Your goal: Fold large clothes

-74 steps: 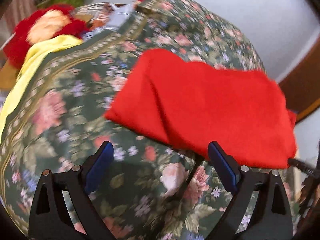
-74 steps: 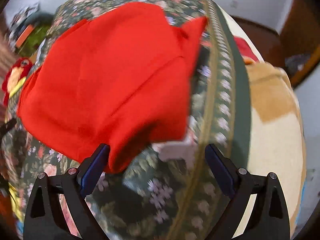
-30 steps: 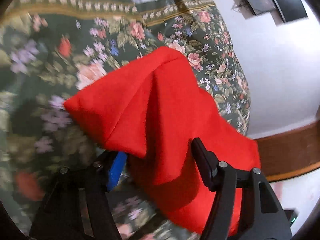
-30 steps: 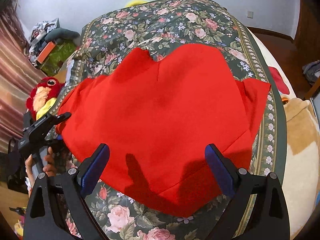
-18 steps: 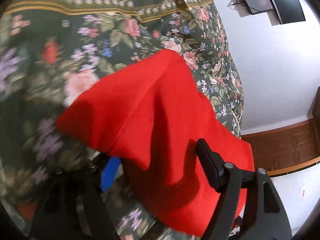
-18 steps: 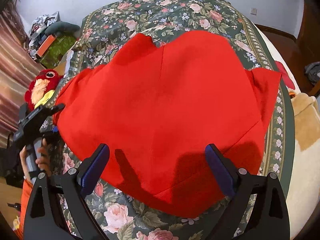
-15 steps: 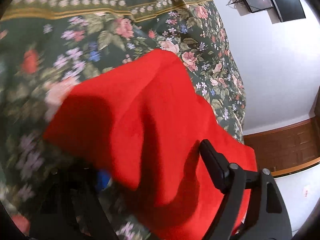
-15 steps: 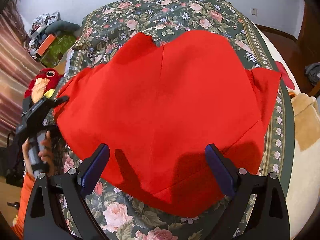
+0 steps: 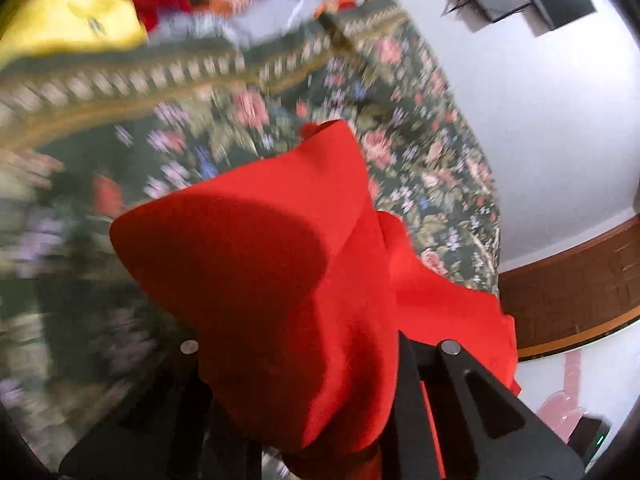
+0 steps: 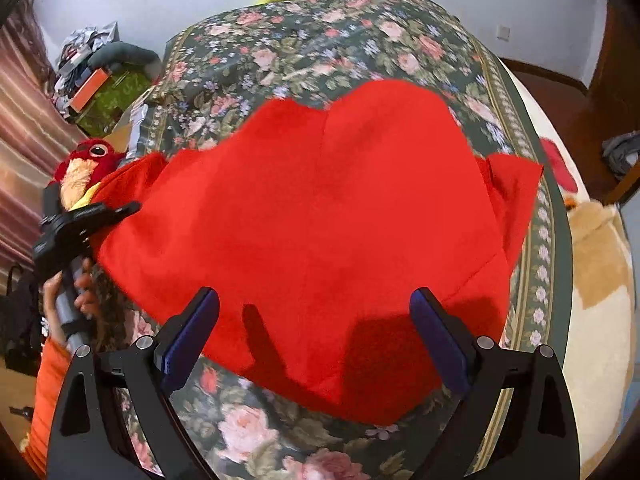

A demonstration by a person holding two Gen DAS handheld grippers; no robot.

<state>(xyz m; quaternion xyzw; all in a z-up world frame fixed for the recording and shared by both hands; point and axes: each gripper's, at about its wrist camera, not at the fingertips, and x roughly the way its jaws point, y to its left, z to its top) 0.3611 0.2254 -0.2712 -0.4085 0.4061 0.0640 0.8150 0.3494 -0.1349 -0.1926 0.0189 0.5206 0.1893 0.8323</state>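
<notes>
The right gripper [image 10: 312,340] is held with its jaws wide apart just above the near hem of the red garment [image 10: 320,232]. An edge of that garment, spread on the floral bedspread [image 10: 320,32], is clamped by the left gripper [image 10: 124,210], with a red plush toy [image 10: 86,164] seen beyond.

Red garment [image 10: 328,232], plain, no print, centre of the right wrist frame. Bedspread [image 10: 320,32] dark green with pink roses, small lilac and blue flowers, gold-and-cream banded border. Right gripper [image 10: 314,336] black frame, blue finger pads. Plush toy [image 10: 86,164] at left edge: red with orange-tan face. Yellow cloth [image 9: 68,28] upper left of left wrist frame. Walls pale grey-white; dark brown wood trim [image 9: 572,280].
</notes>
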